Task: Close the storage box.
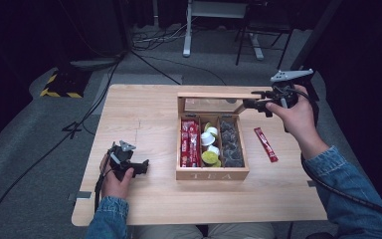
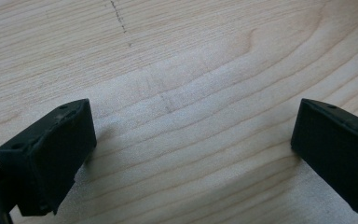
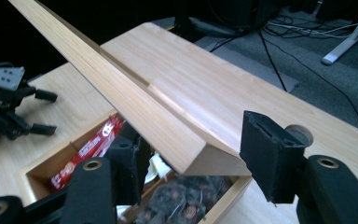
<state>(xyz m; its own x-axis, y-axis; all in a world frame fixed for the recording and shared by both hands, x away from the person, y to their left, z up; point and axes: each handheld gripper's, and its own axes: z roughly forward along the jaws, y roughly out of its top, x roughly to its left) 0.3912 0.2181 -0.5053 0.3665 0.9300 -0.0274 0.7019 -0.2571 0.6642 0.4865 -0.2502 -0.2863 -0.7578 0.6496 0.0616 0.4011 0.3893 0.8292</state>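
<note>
A wooden tea box [image 1: 212, 174] stands on the table with its glass-paned lid [image 1: 214, 94] raised. Its three compartments hold red sachets [image 1: 190, 142], white and yellow pods [image 1: 210, 147] and dark tea bags [image 1: 230, 144]. My right gripper [image 1: 252, 99] is at the lid's right front corner. In the right gripper view the lid corner [image 3: 186, 149] lies between the jaws of that gripper [image 3: 200, 158], and a gap shows beside the right pad. My left gripper [image 1: 143, 167] rests low over bare table left of the box, jaws wide apart [image 2: 191, 140] with nothing between them.
A loose red sachet [image 1: 265, 144] lies on the table right of the box. The wooden table [image 1: 144, 109] has bare room on its left half. Cables [image 1: 154, 42], a white stand leg [image 1: 187, 30] and a yellow-black striped base [image 1: 59, 89] are on the floor behind.
</note>
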